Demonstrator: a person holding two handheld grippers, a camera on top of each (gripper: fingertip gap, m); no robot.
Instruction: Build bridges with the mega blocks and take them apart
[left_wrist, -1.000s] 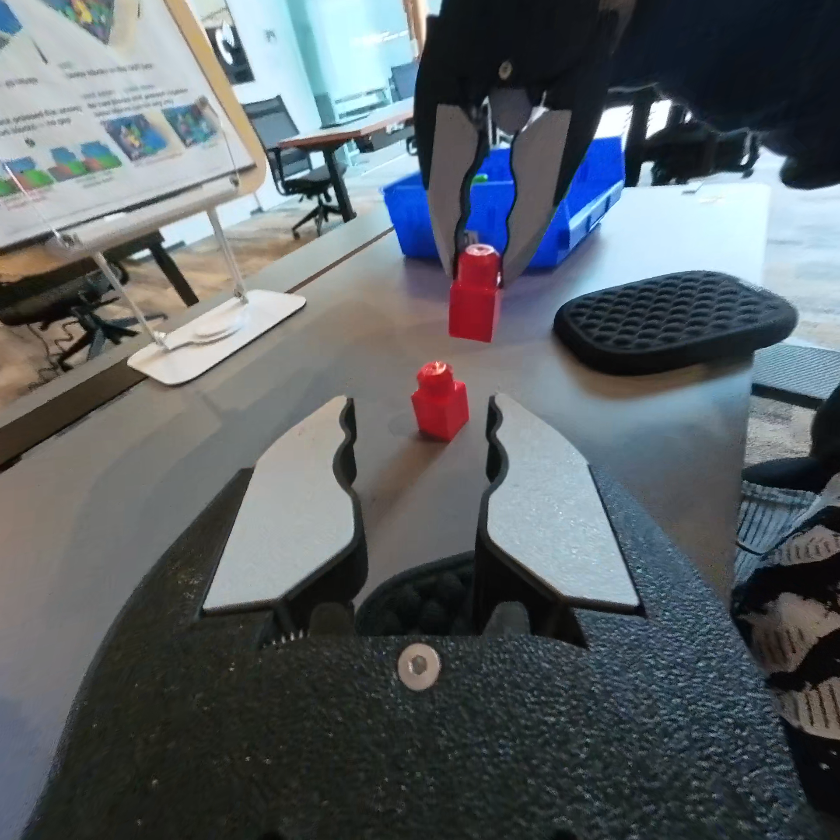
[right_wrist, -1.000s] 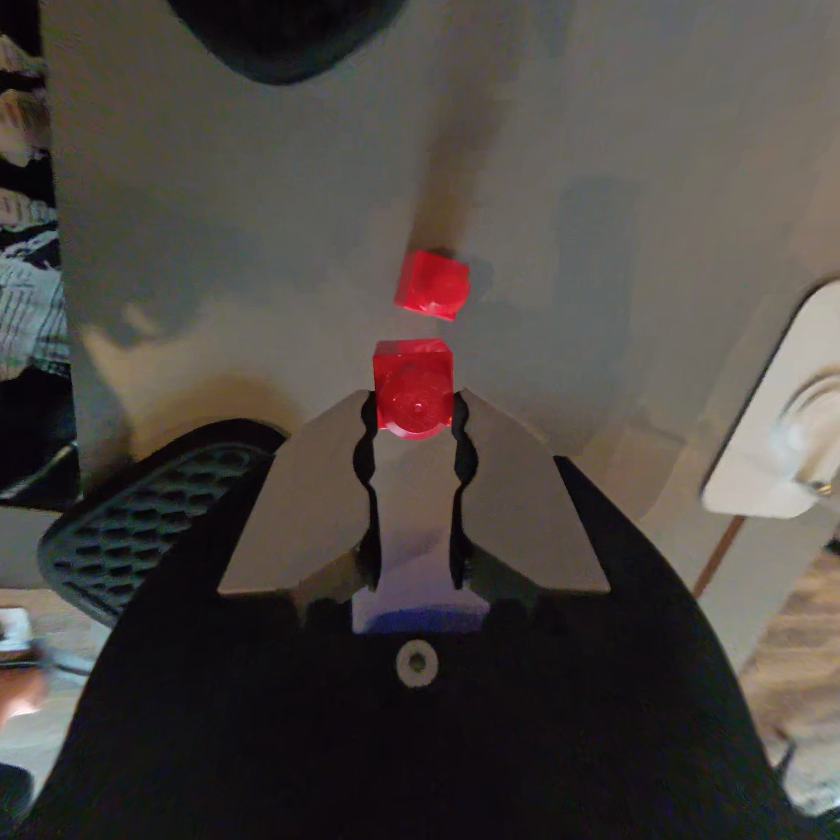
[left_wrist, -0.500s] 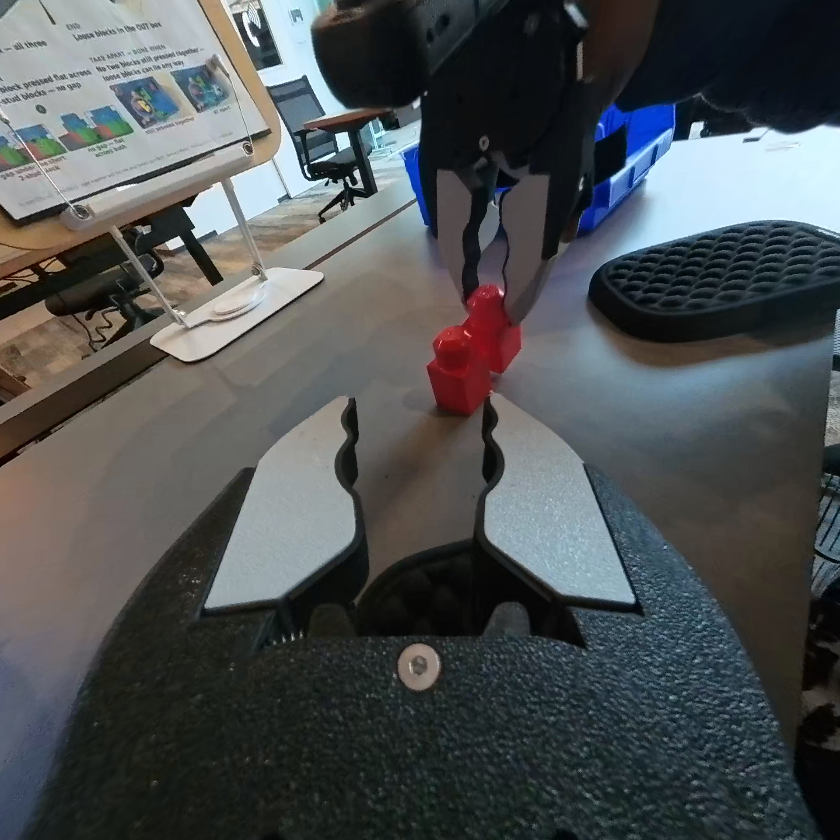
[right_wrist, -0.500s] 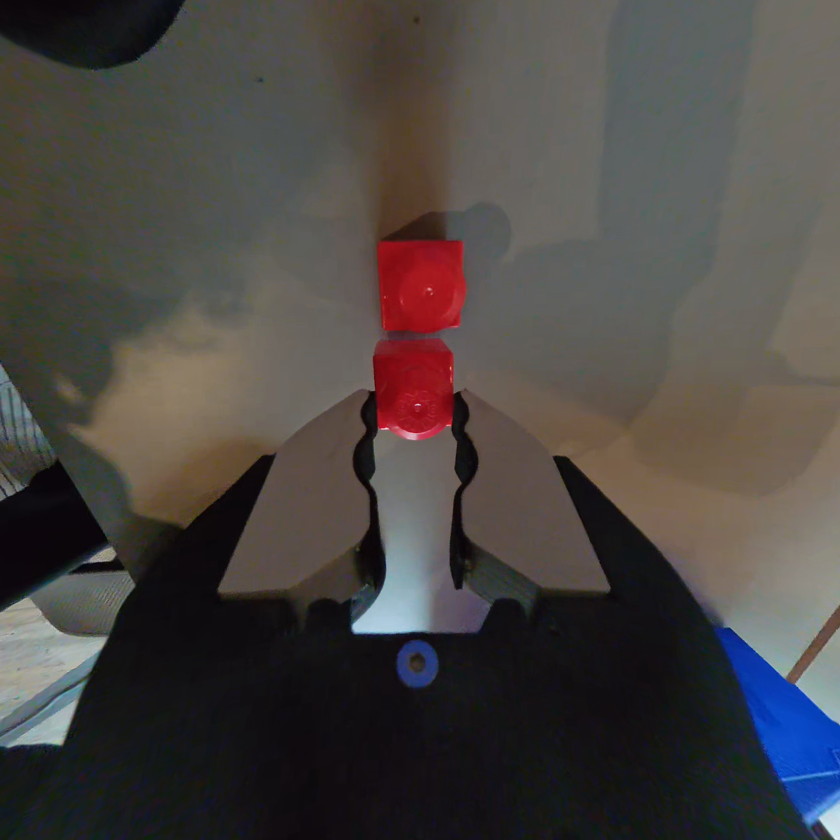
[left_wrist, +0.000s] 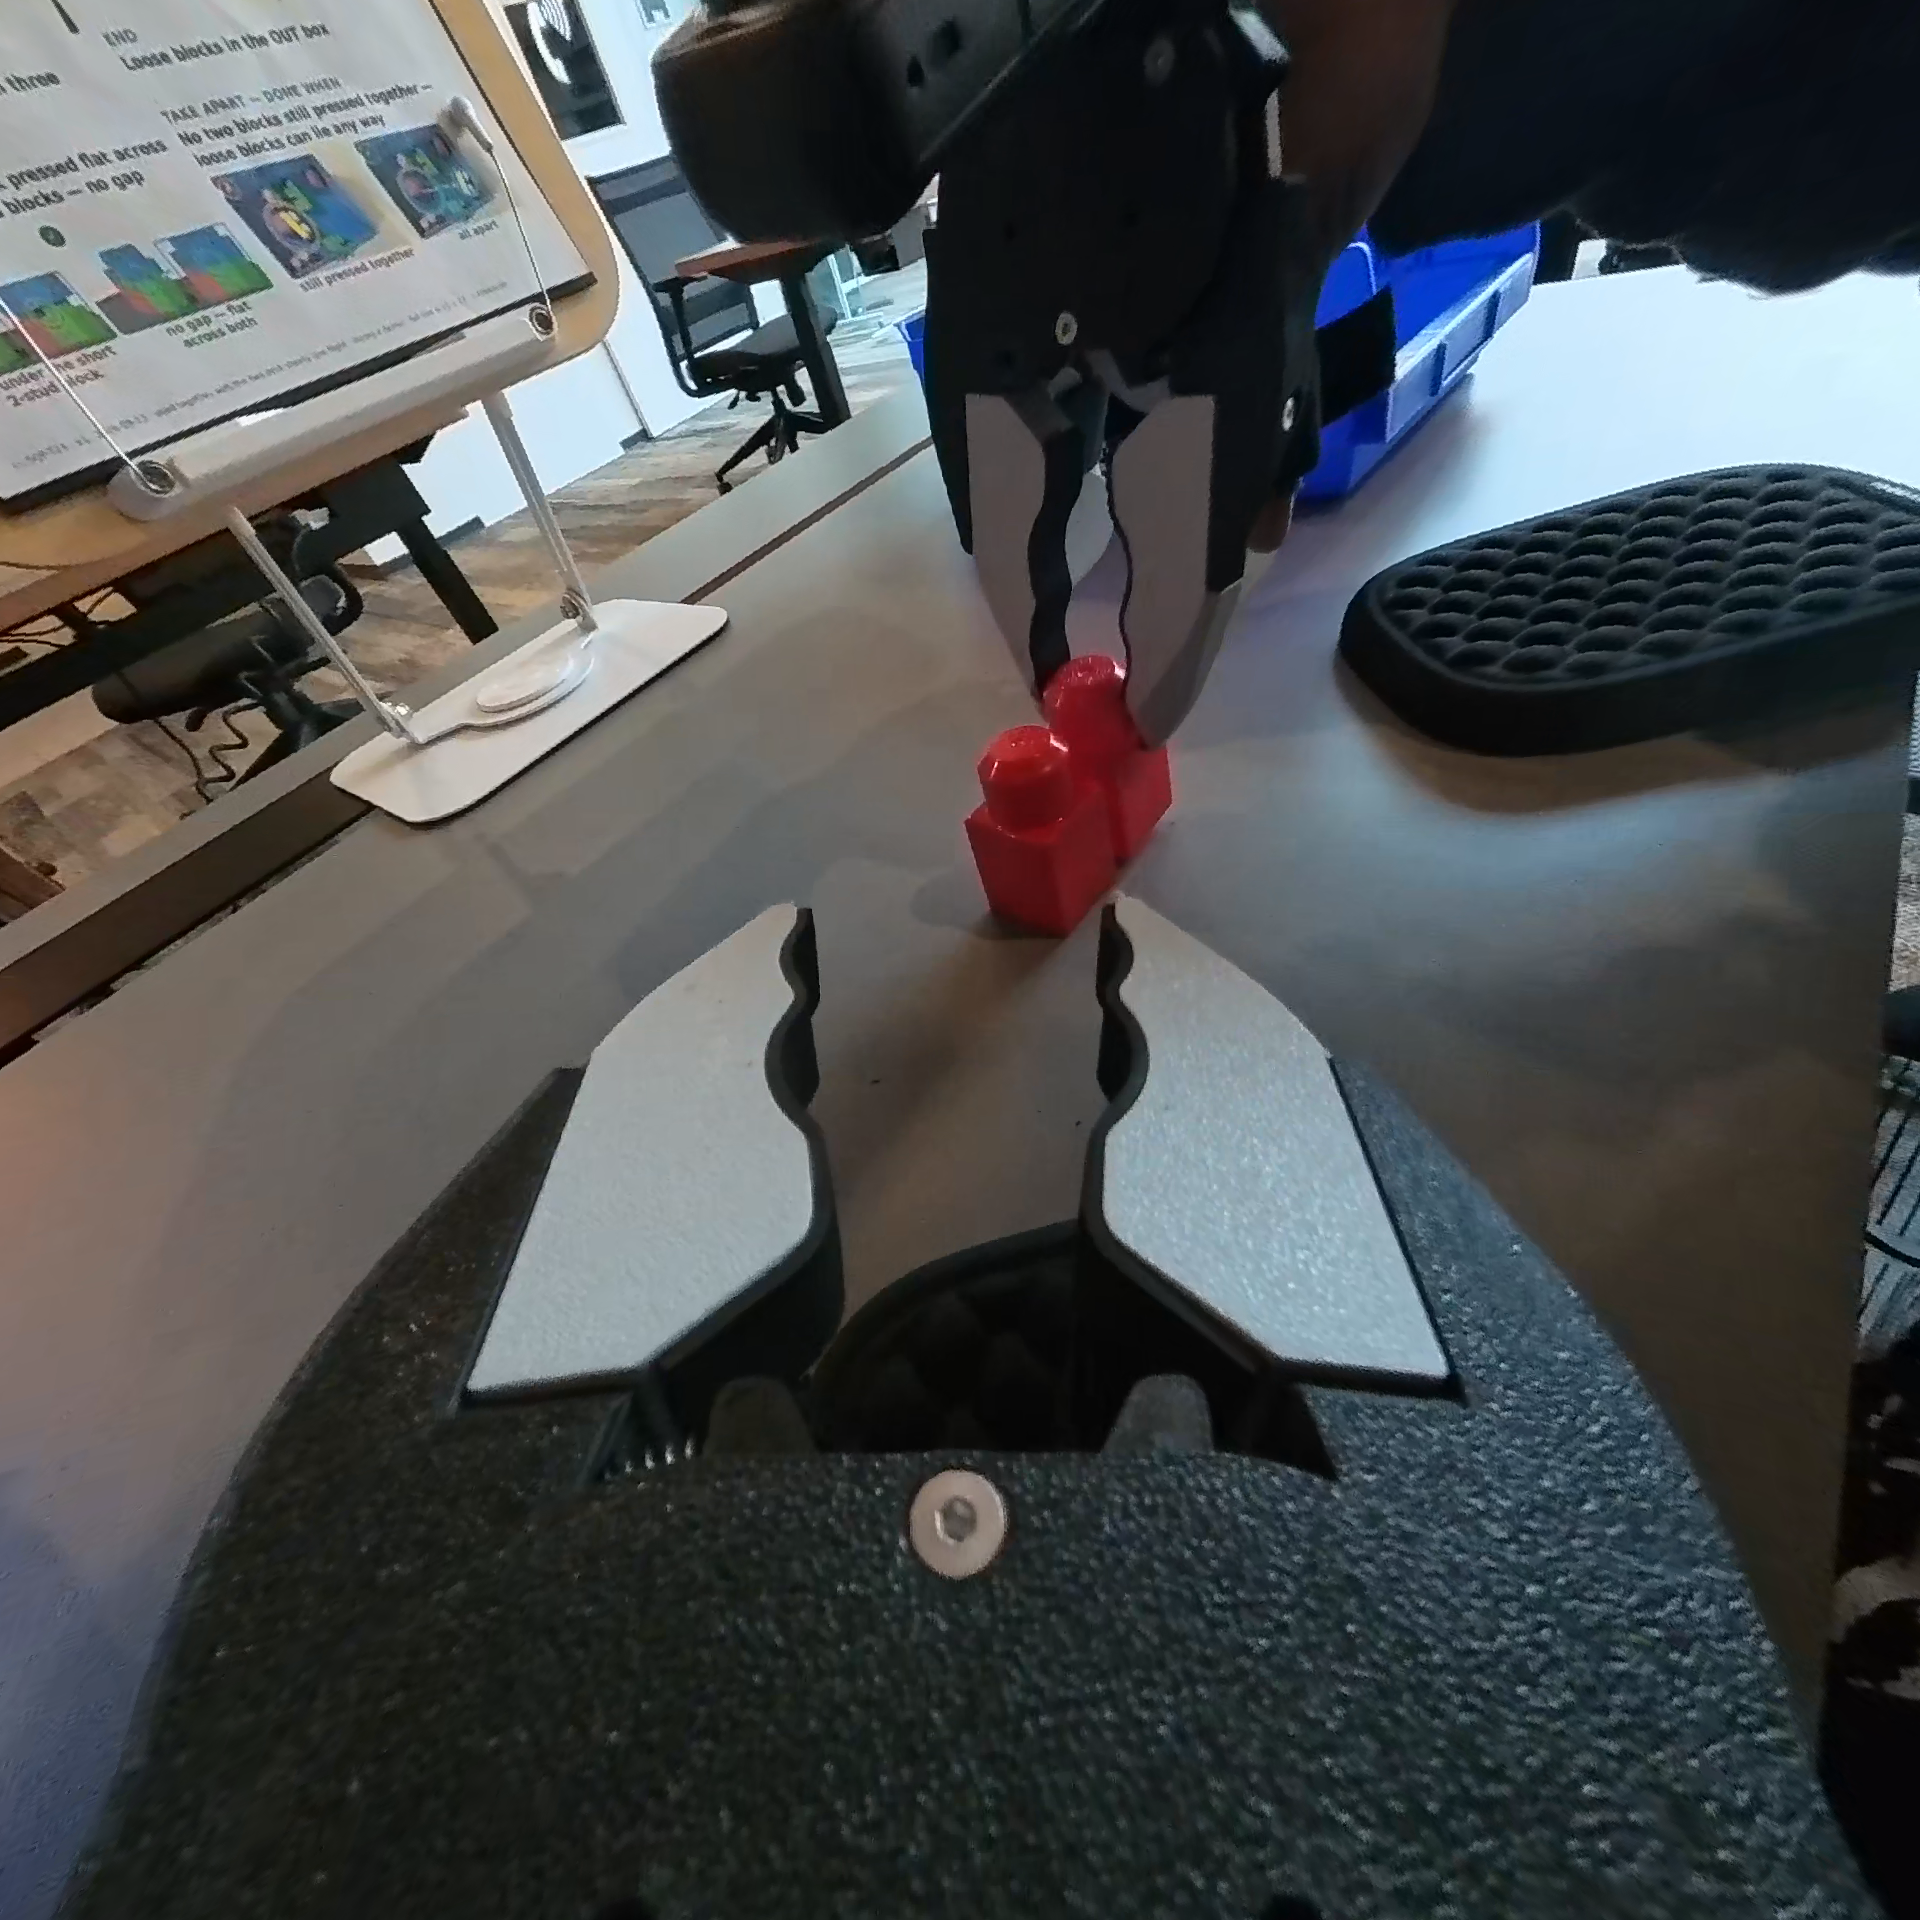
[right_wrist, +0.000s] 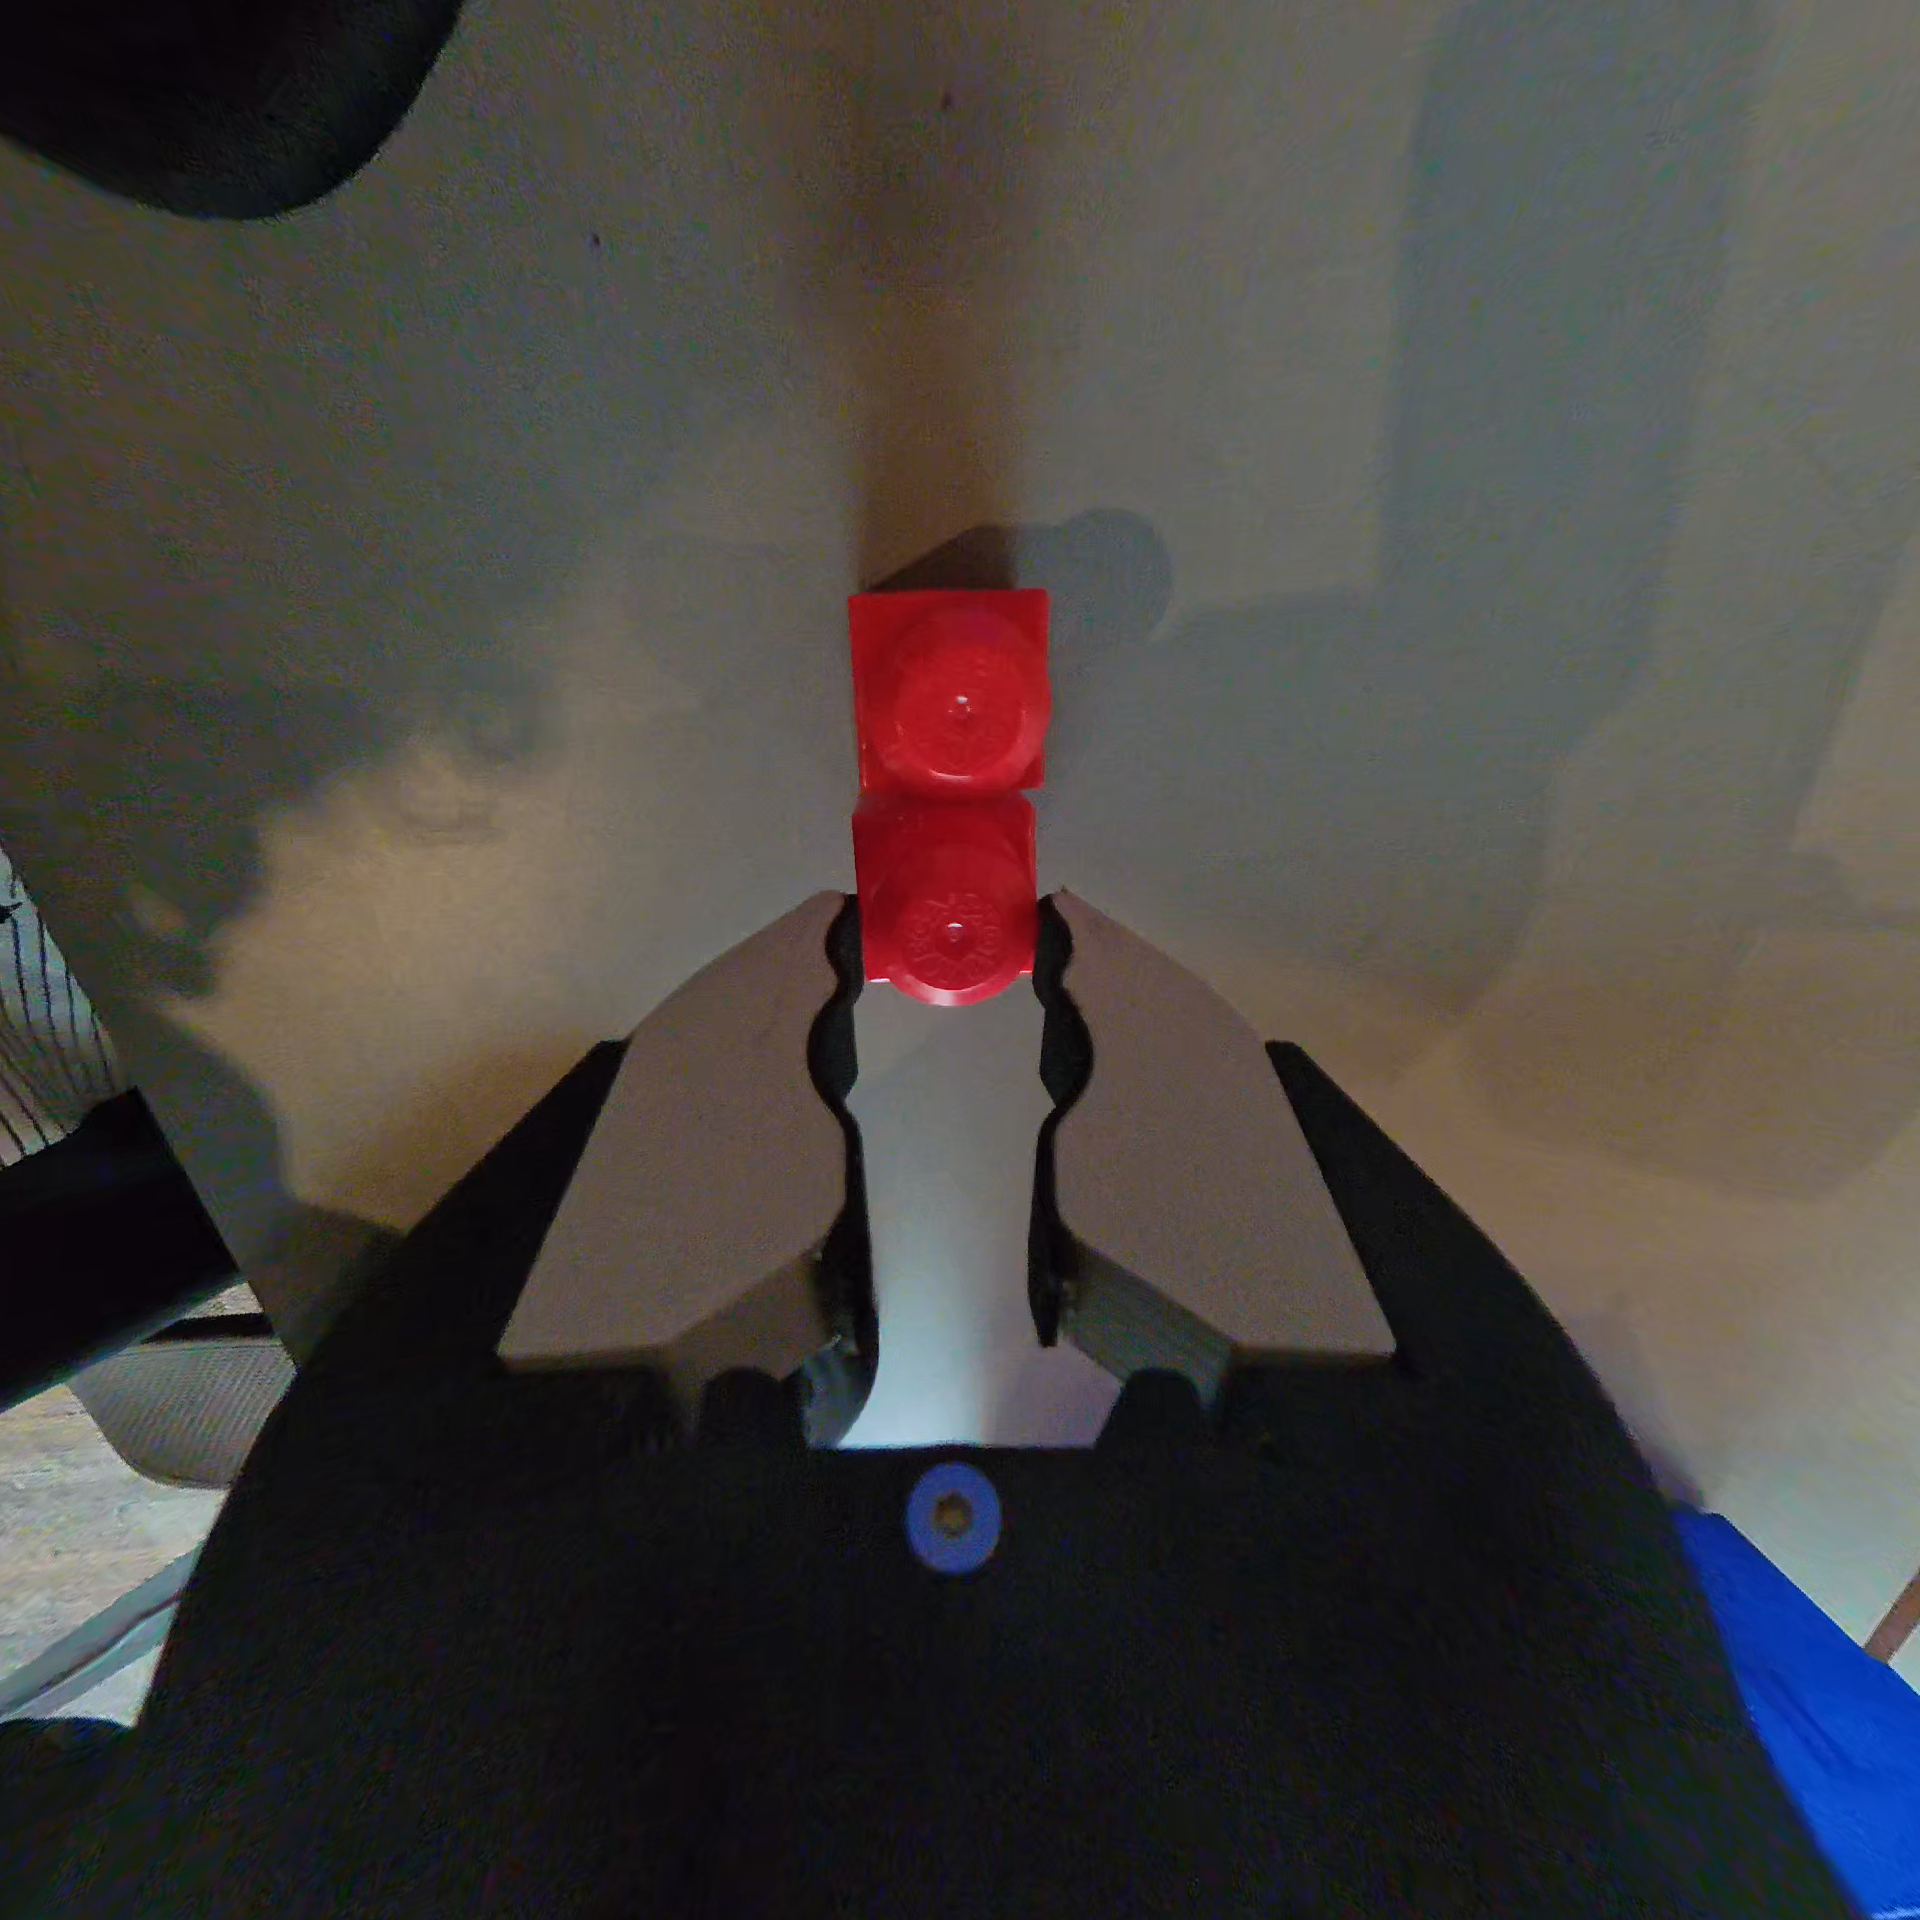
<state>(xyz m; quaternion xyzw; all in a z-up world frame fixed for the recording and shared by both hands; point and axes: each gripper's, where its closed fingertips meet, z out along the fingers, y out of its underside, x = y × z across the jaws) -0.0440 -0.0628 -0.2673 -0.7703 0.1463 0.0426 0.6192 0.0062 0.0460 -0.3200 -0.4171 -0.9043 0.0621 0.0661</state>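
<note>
Lowered block (right_wrist: 945, 914) between right fingers (right_wrist: 727, 1101)

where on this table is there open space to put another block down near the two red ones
Bare grey table stretches between the red blocks and the white sign stand. Another open strip lies between the blocks and the black honeycomb pad. It is crowded right at the blocks: right gripper grips the farther block, touching the nearer block.

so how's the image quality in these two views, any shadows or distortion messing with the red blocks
Left wrist view: bright and sharp, wide-angle bending at the edges; both red blocks are clear under the right gripper. Right wrist view: dimmer and warm-toned, with heavy gripper shadows mottling the table, yet the held block stays crisp.
</note>
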